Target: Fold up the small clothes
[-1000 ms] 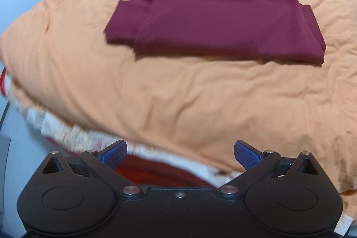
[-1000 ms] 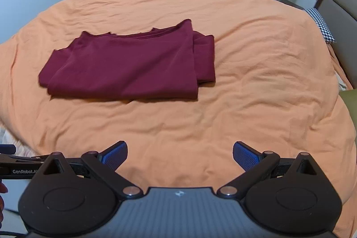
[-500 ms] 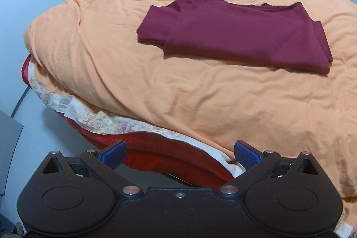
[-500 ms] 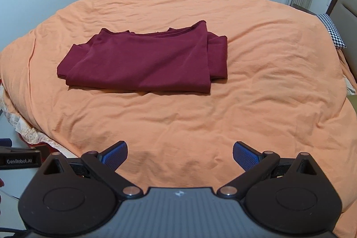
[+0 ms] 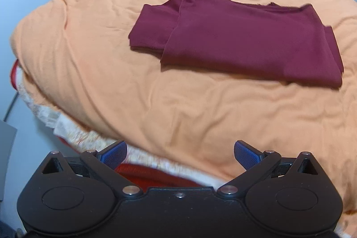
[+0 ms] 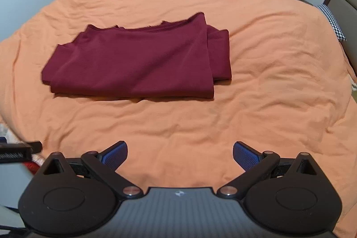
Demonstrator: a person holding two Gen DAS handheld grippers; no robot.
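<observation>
A maroon garment (image 6: 138, 64), already folded into a flat, layered rectangle, lies on the orange duvet (image 6: 267, 73) of a bed, well apart from both hand-held tools. The right gripper (image 6: 180, 154) hangs over the near edge of the bed with its blue-padded jaws spread wide and nothing between them; from it the garment sits at about 11 o'clock. The left gripper (image 5: 180, 154), likewise spread and empty, hovers at the bed's corner, with the garment (image 5: 241, 41) at about 1 o'clock. The bundle's long axis runs crosswise to both tools, roughly from 9 to 3 o'clock. Neither appears clearly nearer. Any further fold would likely bring one short end over the other, the left tool taking the left end, the right the doubled right end.
</observation>
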